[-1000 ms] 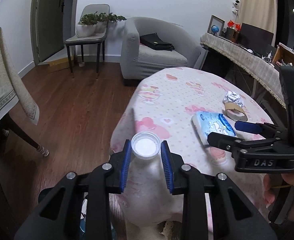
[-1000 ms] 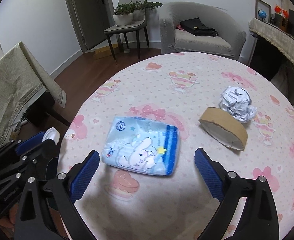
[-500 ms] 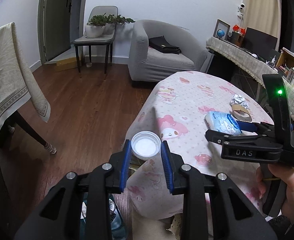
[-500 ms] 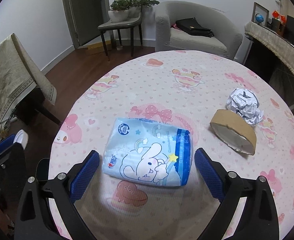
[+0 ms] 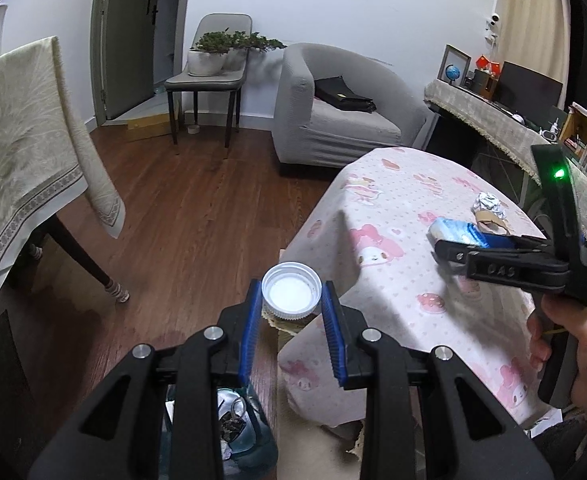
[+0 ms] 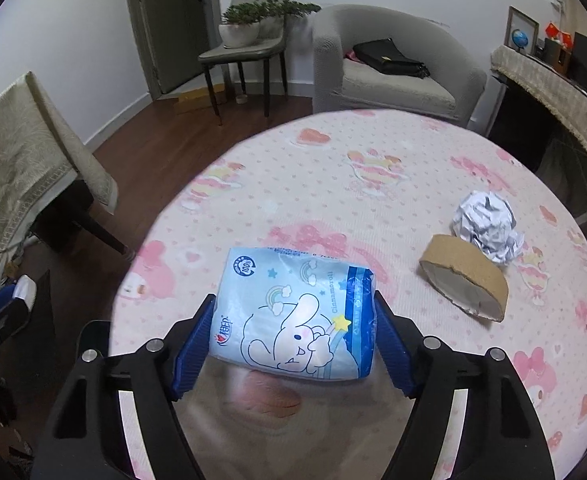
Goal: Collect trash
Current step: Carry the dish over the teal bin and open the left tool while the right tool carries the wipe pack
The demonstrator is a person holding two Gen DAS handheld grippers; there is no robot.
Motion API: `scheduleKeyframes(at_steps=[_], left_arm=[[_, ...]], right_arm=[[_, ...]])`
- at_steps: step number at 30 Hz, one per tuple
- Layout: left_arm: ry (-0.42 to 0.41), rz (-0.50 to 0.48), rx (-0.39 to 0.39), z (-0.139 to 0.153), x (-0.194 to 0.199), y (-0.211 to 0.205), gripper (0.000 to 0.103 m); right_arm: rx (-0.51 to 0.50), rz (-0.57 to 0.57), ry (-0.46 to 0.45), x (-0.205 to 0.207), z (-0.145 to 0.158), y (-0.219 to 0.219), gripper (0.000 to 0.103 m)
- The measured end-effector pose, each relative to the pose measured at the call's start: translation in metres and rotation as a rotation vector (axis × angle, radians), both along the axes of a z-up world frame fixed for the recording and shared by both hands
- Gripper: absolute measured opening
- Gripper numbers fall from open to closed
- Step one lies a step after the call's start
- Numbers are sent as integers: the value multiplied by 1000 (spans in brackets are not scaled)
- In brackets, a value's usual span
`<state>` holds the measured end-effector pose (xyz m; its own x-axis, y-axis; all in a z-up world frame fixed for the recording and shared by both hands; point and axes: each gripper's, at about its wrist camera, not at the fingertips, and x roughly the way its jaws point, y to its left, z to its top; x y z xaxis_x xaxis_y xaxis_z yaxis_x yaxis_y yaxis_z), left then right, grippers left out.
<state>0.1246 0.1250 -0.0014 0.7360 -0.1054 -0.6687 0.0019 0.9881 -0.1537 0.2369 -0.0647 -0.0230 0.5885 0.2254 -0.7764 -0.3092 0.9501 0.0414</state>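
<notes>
My left gripper [image 5: 291,306] is shut on a white bottle cap [image 5: 291,292], held off the table's left edge above the wooden floor. A blue trash bin [image 5: 263,434] with scraps inside shows just below its fingers. In the right wrist view a light-blue tissue pack with a cartoon rabbit [image 6: 297,312] lies on the pink tablecloth [image 6: 373,184]. My right gripper [image 6: 295,344] has its jaws closing on the pack, and both blue pads touch its sides. The left wrist view shows the right gripper [image 5: 467,244] from the side, over the pack [image 5: 451,230].
A crumpled foil ball [image 6: 487,226] and a brown cardboard tape core [image 6: 463,282] lie on the table's right part. A cloth-draped table [image 5: 21,152] stands at the left, with a grey armchair [image 5: 333,108] and a chair holding potted plants [image 5: 209,68] behind.
The left gripper has carried the cap left, away from the table and over the floor. The right jaws have narrowed from wide open until they meet the tissue pack's sides.
</notes>
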Motion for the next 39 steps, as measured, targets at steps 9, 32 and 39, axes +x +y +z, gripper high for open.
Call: scheduleKeyframes(at_steps=[9, 32, 39], left_arm=[[32, 56, 4, -7, -13, 18, 32], [173, 223, -23, -61, -36, 77, 32], [236, 256, -24, -87, -42, 92, 32]], right_arm=[[63, 104, 2, -18, 14, 25, 75], [69, 308, 36, -53, 11, 103, 75], [90, 349, 59, -58, 5, 128, 75]])
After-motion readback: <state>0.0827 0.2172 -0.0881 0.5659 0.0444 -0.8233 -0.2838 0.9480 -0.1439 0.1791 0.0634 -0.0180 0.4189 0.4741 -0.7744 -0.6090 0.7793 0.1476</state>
